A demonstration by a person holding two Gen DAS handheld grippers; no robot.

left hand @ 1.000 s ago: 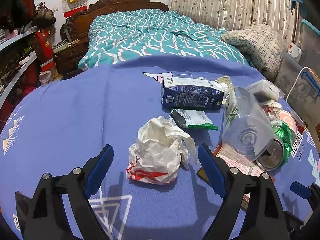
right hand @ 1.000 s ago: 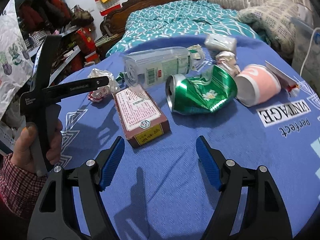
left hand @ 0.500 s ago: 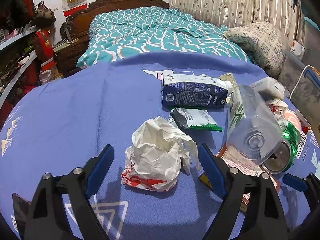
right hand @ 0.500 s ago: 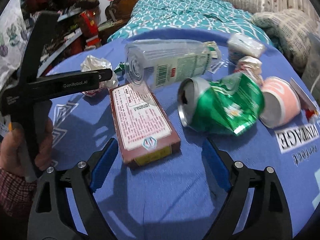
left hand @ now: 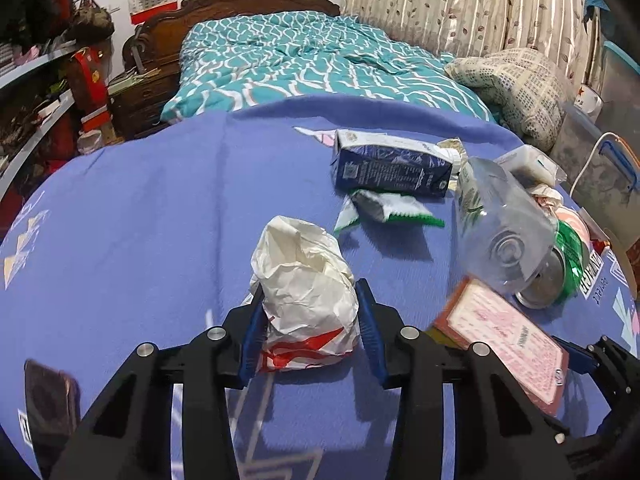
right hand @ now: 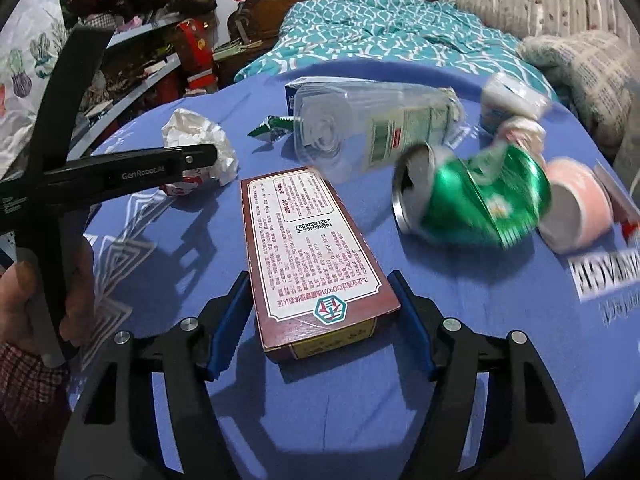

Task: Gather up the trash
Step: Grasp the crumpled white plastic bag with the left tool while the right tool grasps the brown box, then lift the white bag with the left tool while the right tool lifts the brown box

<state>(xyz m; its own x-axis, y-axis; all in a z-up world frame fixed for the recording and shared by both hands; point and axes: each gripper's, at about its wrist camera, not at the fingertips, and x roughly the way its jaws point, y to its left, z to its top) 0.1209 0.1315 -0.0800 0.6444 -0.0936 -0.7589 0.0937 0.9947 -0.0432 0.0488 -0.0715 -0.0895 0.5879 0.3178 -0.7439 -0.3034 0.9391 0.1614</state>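
Note:
A crumpled white paper bag (left hand: 306,292) with red print lies on the blue tablecloth (left hand: 160,216). My left gripper (left hand: 310,330) is shut on it, both pads pressing its sides. The bag also shows in the right wrist view (right hand: 200,140). A flat red-brown box (right hand: 316,248) lies between the pads of my right gripper (right hand: 320,324), which stands around its near end with small gaps on both sides. The box also shows in the left wrist view (left hand: 508,336).
More trash lies on the cloth: a clear plastic bottle (right hand: 376,128), a crushed green can (right hand: 476,196), a pink paper cup (right hand: 576,204), a blue carton (left hand: 392,168), a green-edged wrapper (left hand: 388,210). A bed (left hand: 312,64) stands behind the table, shelves (left hand: 36,92) at left.
My left gripper moved forward and closed on the white paper bag. My right gripper moved forward until its pads came to either side of the red-brown box, narrowing somewhat.

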